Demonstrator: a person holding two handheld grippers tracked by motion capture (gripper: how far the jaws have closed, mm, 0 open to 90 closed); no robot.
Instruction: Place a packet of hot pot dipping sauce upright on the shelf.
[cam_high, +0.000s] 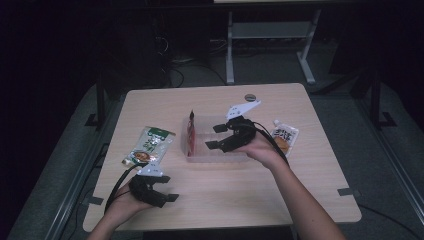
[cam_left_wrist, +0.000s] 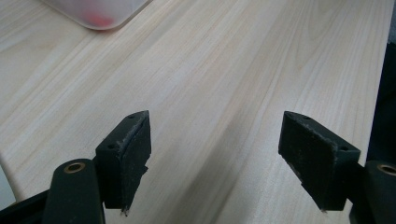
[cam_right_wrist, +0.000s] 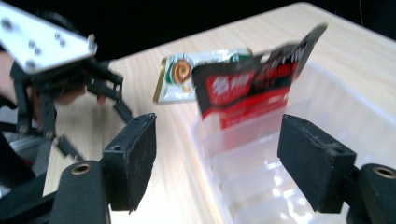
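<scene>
Overhead, a pale wooden table (cam_high: 215, 200) amid darkness.

A sachet (cam_high: 190, 134) stands inside the tub (cam_high: 216, 156), pouches (cam_high: 149, 146) lying either side.

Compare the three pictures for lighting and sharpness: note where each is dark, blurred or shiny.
High view: dim, the room behind the pale wooden table almost black. Left gripper view: bright, sharp wood grain. Right gripper view: motion-blurred on the red-and-black sachet, with glare on the clear plastic tub.

Dim high view, dark surround; right gripper view motion-blurred.
</scene>
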